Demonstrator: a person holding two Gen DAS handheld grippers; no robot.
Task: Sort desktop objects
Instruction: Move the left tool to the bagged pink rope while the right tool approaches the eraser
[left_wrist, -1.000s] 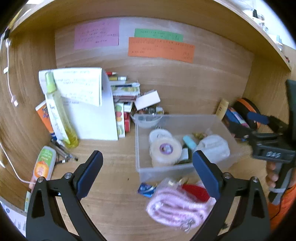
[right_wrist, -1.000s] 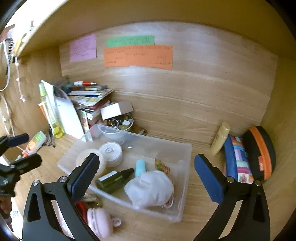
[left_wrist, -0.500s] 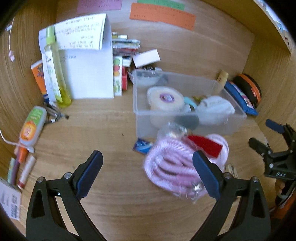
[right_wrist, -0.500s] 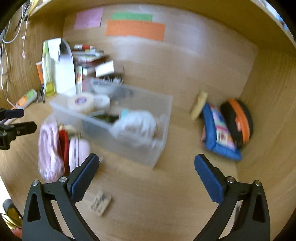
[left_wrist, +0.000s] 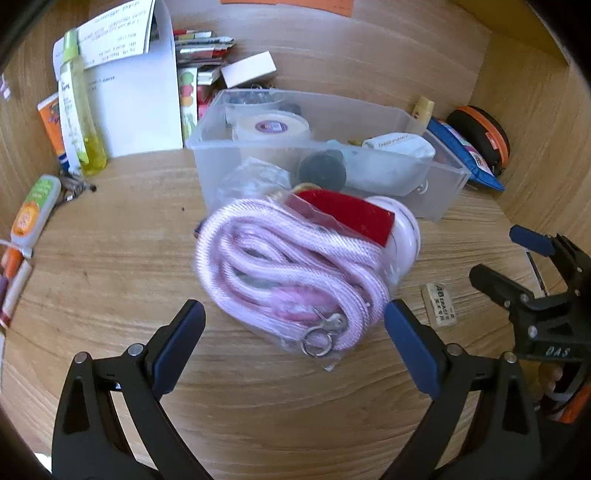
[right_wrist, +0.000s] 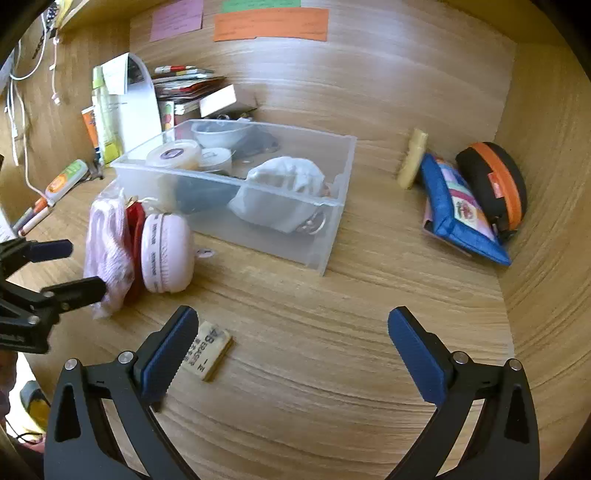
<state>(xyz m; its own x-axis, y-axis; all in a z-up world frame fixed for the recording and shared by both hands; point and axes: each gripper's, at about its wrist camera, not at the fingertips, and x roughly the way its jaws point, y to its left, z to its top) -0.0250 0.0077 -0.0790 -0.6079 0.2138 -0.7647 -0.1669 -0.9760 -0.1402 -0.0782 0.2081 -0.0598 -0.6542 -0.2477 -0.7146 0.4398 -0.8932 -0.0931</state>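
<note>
A bagged coil of pink rope lies on the wooden table, just in front of the clear plastic bin, with a metal ring and clasp at its near end. A red piece and a pale pink round case lean against the rope on its right side, the case standing on edge close to the bin's front wall. The left gripper hovers over the near end of the rope with its jaws spread wide, empty, one blue pad on each side of the bundle and not touching it. A small eraser lies flat on the table to the right of the rope; the right gripper hangs above the table with its jaws also spread wide and empty, its left pad just beside the eraser. Inside the bin sit a roll of tape, a white crumpled mask and a dark round item. Behind the bin stand papers, a yellow spray bottle and stacked booklets. Against the right wall rest a blue pouch and a black and orange case.
</note>
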